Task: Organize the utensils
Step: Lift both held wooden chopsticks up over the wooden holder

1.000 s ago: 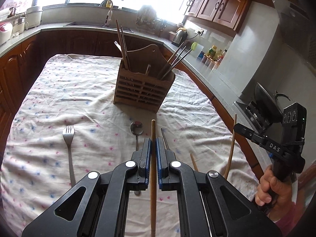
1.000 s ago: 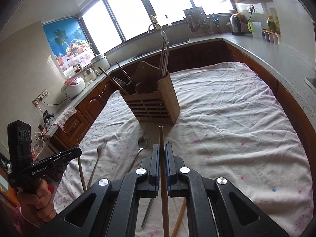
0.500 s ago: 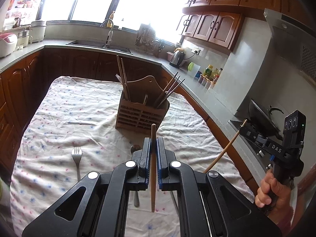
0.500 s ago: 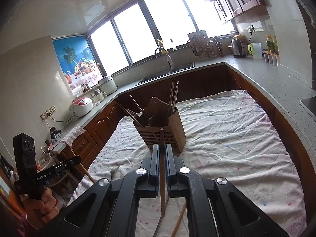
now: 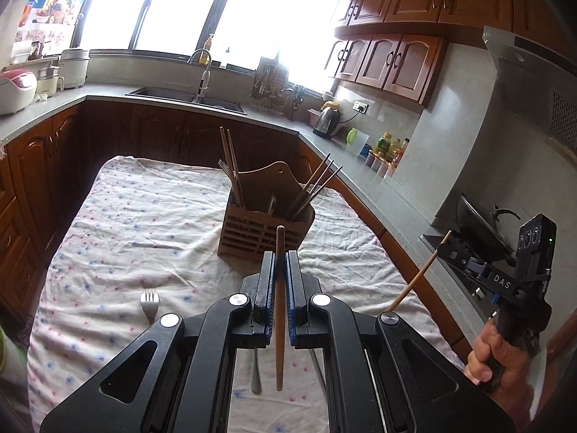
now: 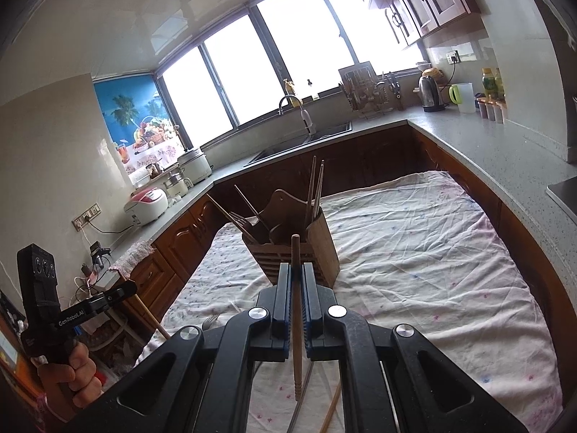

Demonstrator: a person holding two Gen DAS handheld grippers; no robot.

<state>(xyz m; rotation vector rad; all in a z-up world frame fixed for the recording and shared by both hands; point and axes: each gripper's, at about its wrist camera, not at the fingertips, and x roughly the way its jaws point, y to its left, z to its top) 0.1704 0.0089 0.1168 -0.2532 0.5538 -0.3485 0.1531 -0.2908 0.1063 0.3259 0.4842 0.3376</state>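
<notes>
chopsticks: your left gripper (image 5: 278, 265) pinched one chopstick (image 5: 279, 303), your right gripper (image 6: 295, 278) another chopstick (image 6: 296, 310), both above the surface (image 5: 119, 216) near the wooden holder (image 5: 265, 229).

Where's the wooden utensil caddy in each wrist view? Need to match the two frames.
Left wrist: wooden utensil caddy sits centre frame on the floral cloth, just beyond the tip of the chopstick held by the left gripper.
Right wrist: the caddy is centre frame, slightly lower, directly past the right gripper, which is also shut on a chopstick.
Shared landmark: the sink faucet below the windows.
</notes>
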